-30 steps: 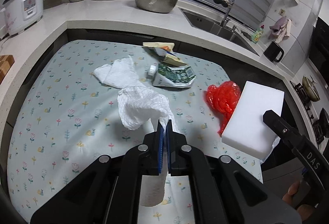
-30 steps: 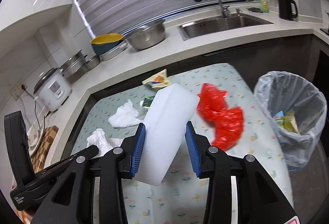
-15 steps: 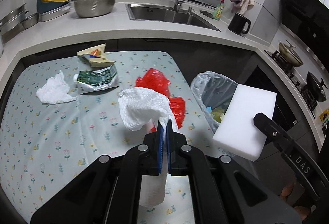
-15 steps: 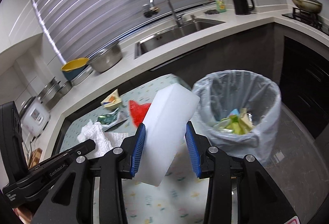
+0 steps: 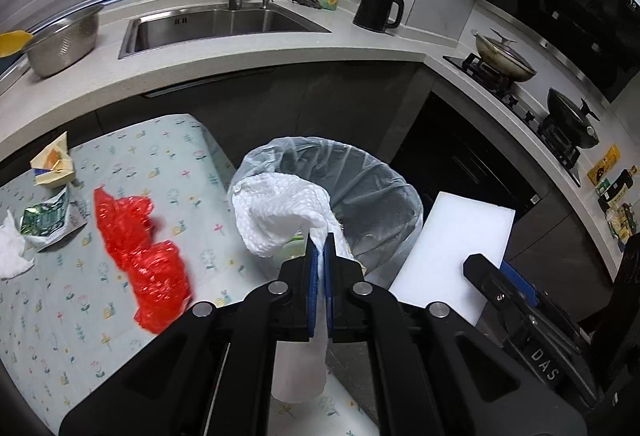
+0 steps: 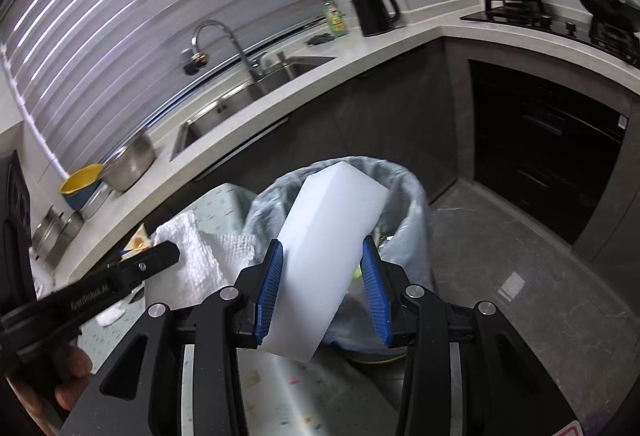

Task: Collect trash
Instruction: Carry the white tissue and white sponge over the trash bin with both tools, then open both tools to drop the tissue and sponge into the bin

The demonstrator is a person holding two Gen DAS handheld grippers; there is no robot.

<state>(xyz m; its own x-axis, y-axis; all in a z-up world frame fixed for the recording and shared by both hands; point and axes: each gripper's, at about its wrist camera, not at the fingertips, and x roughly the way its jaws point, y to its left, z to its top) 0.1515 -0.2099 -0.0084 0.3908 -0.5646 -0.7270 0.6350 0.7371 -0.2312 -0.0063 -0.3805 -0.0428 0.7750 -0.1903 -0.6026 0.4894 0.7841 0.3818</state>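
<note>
Pinching a white paper towel (image 5: 280, 211) tight between its blue pads, the left tool (image 5: 319, 248) holds it up right over the near rim of the trash bin (image 5: 372, 187), which sits dead ahead with its clear liner open. Off to the tool's left lies the floral surface (image 5: 60, 316), and on it a red plastic bag (image 5: 140, 248), a green wrapper (image 5: 44, 215), a yellow carton (image 5: 52, 163) and another crumpled tissue (image 5: 12, 248). To its right, the white foam block (image 5: 460, 248) rides in the other tool.

Over to the right wrist view: the right tool (image 6: 322, 288) is clamped on that foam block (image 6: 324, 248), pads pressed on both flanks, the block tilted and jutting forward above the bin (image 6: 416, 220). The bin is straight ahead and just below, some scraps visible inside. At the tool's left, the left tool (image 6: 160, 256) carries the paper towel (image 6: 192, 256) near the bin's edge.
</note>
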